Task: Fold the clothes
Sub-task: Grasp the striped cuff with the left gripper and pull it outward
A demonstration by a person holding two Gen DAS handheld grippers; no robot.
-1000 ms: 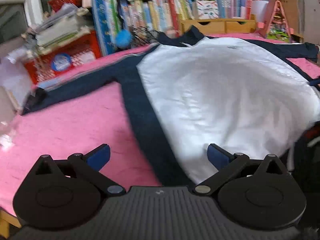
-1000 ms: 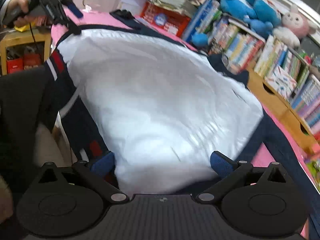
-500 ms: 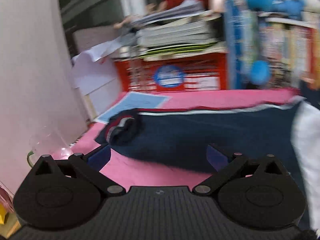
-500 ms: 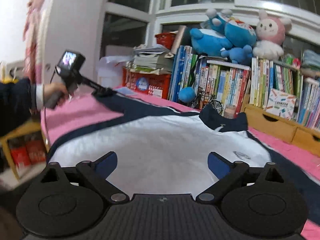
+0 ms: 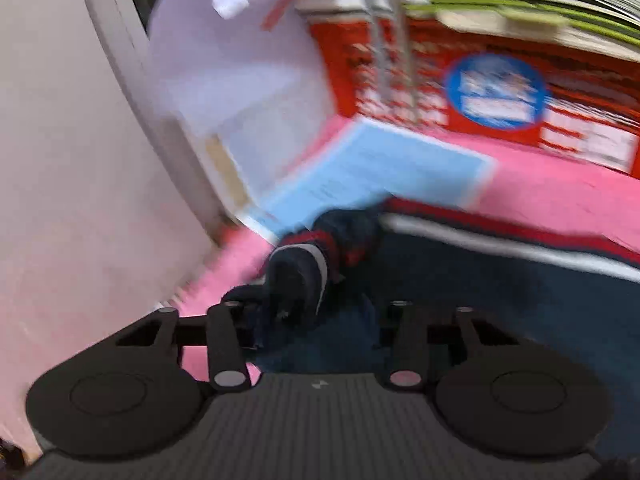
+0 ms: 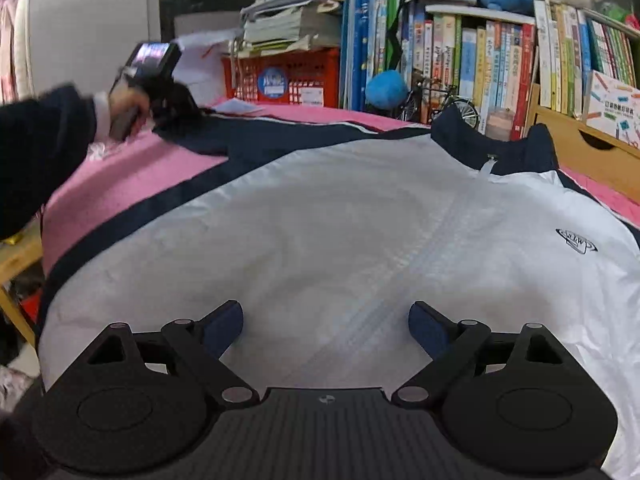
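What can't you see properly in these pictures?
- Left gripper: jaws closing around the sleeve cuff; left view is motion-blurred, so whether the pads press on it is unclear.
- Red crate label: blurred, unreadable.
- Jacket: right sleeve and hem cut off by the right view's edge and the right gripper.
- Chest logo: too small to read.

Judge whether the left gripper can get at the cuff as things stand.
Probably yes: the cuff lies bunched just ahead of the left gripper, whose jaws are closing with dark sleeve fabric between them and nothing blocking.
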